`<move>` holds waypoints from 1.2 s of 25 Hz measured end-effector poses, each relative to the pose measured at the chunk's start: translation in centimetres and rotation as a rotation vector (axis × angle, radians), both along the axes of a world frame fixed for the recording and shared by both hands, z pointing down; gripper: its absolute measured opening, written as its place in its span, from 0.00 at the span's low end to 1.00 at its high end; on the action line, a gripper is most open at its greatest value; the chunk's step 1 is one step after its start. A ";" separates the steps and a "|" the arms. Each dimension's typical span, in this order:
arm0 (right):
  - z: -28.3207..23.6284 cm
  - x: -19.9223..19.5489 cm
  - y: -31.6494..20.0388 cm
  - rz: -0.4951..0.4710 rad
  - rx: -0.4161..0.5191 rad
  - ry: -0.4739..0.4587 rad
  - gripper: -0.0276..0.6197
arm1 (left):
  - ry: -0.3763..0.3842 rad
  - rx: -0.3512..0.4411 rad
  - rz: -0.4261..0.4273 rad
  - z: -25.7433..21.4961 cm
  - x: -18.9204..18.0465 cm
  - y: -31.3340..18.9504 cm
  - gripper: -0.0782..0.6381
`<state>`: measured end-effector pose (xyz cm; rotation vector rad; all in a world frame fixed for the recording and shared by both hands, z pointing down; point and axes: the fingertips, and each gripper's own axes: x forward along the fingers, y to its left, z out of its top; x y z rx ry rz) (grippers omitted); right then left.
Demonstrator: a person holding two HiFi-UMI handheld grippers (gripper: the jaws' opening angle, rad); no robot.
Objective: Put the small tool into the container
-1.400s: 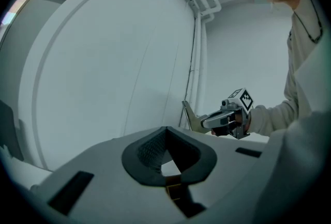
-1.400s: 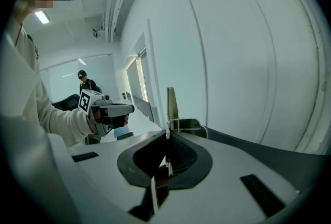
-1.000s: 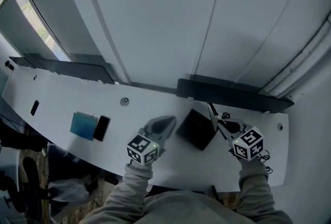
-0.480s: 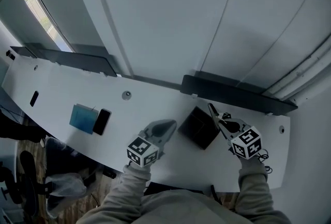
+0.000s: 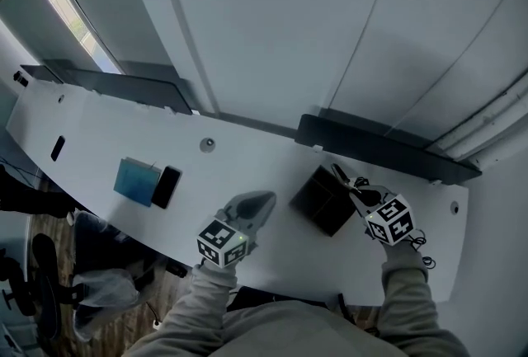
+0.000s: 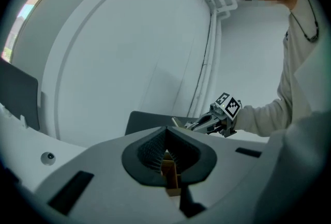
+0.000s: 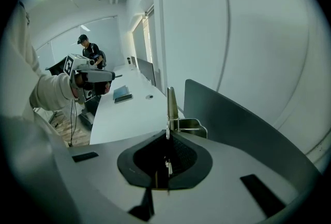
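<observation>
Both grippers have sunk toward the white desk (image 5: pixel 99 141) since a second ago. I count two grippers, one small tool and one container. At lower right, the right gripper (image 5: pixel 353 192) is clamped on the thin metal small tool (image 5: pixel 338 175), which is over the far right corner of the black container (image 5: pixel 318 197). Left of the container, the left gripper (image 5: pixel 269 198) is closed on nothing. One blue pad (image 5: pixel 136 180) and one phone (image 5: pixel 166 186) lie side by side at left. A dark divider (image 5: pixel 371 145) stands behind the container.

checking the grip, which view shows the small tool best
Right gripper view: the small tool stands up close and sharp from the shut right gripper. The head view gives only a thin sliver at that gripper's tip; the left gripper view, a tiny far-off tip.
</observation>
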<state>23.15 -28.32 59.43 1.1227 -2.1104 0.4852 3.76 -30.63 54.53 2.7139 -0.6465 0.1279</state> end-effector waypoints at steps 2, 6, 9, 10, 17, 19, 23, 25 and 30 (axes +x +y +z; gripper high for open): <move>0.5 -0.1 -0.1 -0.010 -0.013 0.010 0.07 | 0.002 -0.003 -0.010 0.1 -0.4 -0.1 0.11; 1.4 0.1 -0.2 -0.019 -0.036 0.028 0.07 | 0.005 -0.003 -0.009 0.4 -0.2 0.1 0.11; 2.0 0.4 -0.6 -0.019 -0.050 0.034 0.07 | 0.004 -0.017 0.005 1.0 0.3 0.5 0.11; 2.2 0.4 -0.6 -0.021 -0.056 0.036 0.07 | 0.003 -0.023 0.011 1.2 0.5 0.7 0.11; 3.3 0.6 -0.7 -0.028 -0.080 0.068 0.07 | 0.003 -0.040 0.017 2.2 1.0 1.6 0.11; 3.6 0.5 -0.7 -0.037 -0.090 0.077 0.07 | 0.001 -0.045 0.013 2.5 1.0 1.7 0.11; 4.4 0.3 -0.8 -0.060 -0.117 0.100 0.07 | 0.001 -0.049 0.006 2.7 0.7 2.0 0.11; 5.0 0.4 -0.9 -0.067 -0.136 0.110 0.07 | 0.000 -0.052 -0.002 2.9 0.4 2.1 0.11; 6.3 0.8 -1.4 -0.066 -0.163 0.143 0.07 | -0.001 -0.060 -0.024 3.3 -0.6 1.8 0.11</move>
